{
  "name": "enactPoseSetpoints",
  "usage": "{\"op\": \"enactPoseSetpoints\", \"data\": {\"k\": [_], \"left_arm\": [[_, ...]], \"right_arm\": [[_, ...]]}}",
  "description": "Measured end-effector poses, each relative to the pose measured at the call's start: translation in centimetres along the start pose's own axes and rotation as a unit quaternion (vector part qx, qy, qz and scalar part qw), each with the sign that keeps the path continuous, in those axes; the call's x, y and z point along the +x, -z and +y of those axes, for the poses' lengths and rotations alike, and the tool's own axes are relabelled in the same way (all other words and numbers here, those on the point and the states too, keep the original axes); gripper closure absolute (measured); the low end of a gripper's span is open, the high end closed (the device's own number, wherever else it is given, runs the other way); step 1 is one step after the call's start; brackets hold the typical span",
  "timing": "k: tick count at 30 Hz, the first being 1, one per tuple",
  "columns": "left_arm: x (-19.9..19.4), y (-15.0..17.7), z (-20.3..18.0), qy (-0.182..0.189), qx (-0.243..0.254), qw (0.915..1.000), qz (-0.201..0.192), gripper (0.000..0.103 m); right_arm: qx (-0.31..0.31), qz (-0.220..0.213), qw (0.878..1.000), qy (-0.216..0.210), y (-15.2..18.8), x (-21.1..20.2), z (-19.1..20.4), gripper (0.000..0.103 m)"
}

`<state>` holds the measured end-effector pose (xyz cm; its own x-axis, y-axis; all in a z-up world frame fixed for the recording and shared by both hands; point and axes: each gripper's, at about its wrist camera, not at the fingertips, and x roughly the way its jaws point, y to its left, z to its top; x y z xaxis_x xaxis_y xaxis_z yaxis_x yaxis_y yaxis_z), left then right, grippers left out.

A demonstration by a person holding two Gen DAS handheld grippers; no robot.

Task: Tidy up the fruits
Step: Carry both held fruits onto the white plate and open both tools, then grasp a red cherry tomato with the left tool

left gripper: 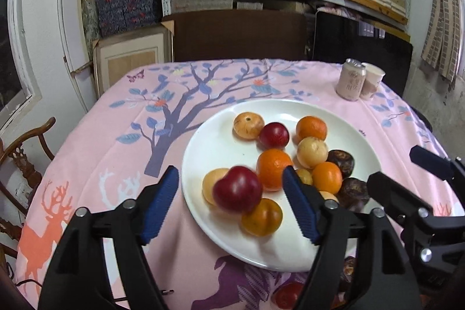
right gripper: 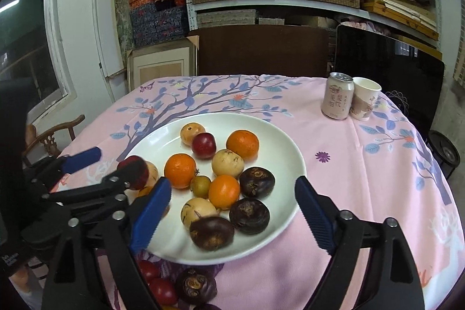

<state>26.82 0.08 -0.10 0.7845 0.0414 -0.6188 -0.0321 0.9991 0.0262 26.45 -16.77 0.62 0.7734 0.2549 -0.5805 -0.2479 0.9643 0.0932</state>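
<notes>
Right wrist view, pink can [right gripper: 337, 99] with Chinese characters beside paper cup [right gripper: 364, 98], fruits on white plate [right gripper: 279, 135] on table, both grippers' fingers spread, blurred red fruit [left gripper: 237, 189] between left gripper [left gripper: 231, 204] fingers, untouched, right gripper [right gripper: 232, 214] empty.

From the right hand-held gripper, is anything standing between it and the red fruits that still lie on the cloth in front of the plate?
Nothing visible stands between. The red fruits lie on the cloth below the plate rim, beside a dark fruit. The open right hand-held gripper hangs above the plate.
</notes>
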Motion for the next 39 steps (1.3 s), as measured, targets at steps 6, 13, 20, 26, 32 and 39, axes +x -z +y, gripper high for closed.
{"op": "enactPoseSetpoints", "data": {"k": [6,13,20,26,32,39], "left_arm": [[-1.5,1.4,-0.2,-0.001,0.013,0.9999,0.000,0.028],[-3.4,5.3,-0.4,0.034,0.027,0.9983,0.038,0.027],[-2.9,7.5,-1.4,0.050,0.050,0.9955,0.064,0.024],[-1.5,8.0,-1.6,0.049,0.053,0.9937,0.086,0.023],[-1.6,8.2,-2.1,0.091,0.060,0.9903,0.086,0.050],[-1.3,8.3,-2.5,0.121,0.059,0.9868,0.090,0.060]], "right_arm": [[0.036,0.001,0.999,-0.007,2.2,-2.0,-1.7,0.009],[0.121,0.008,0.992,-0.017,5.2,-4.0,-5.5,0.004],[0.203,0.009,0.978,-0.044,6.3,-4.4,-8.5,0.004],[0.199,0.013,0.978,-0.052,6.0,-4.4,-8.2,0.004],[0.202,0.010,0.978,-0.058,5.9,-4.8,-8.4,0.003],[0.205,0.010,0.977,-0.060,5.8,-4.9,-8.6,0.003]]}}
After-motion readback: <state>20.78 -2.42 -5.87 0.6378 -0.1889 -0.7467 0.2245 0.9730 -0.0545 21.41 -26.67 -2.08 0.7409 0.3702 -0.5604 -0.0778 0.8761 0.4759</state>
